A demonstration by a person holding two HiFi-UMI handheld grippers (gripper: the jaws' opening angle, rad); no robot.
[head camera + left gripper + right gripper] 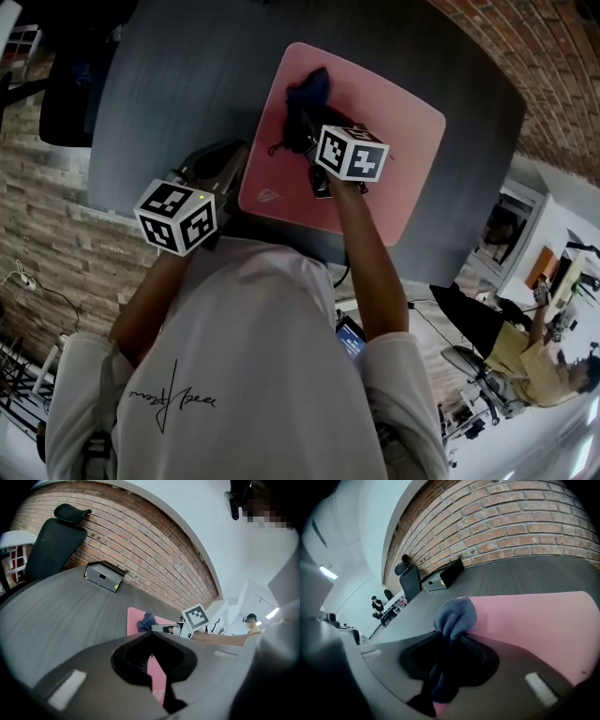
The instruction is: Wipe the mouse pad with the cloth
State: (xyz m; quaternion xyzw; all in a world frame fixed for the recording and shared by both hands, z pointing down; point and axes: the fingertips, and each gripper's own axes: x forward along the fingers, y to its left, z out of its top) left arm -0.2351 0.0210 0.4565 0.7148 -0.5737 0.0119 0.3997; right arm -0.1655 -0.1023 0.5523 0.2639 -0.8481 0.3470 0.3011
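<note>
Fingers of right gripper (448,644) clamp crumpled dark-blue cloth (457,616) on pink mouse pad (534,620); left gripper (152,634) fingers together.

The person wears a white short-sleeved T-shirt (253,375) with a thin black scrawl (173,398) on it. The left gripper (151,633) and right gripper (449,637) are grey, with a dark rounded hollow just behind the fingers (93,665). Farther back, each carries a white cube (176,216) printed with black squares.

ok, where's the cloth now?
The cloth is clamped in the right gripper, bunched on the pink pad's far-left corner in the head view.
</note>
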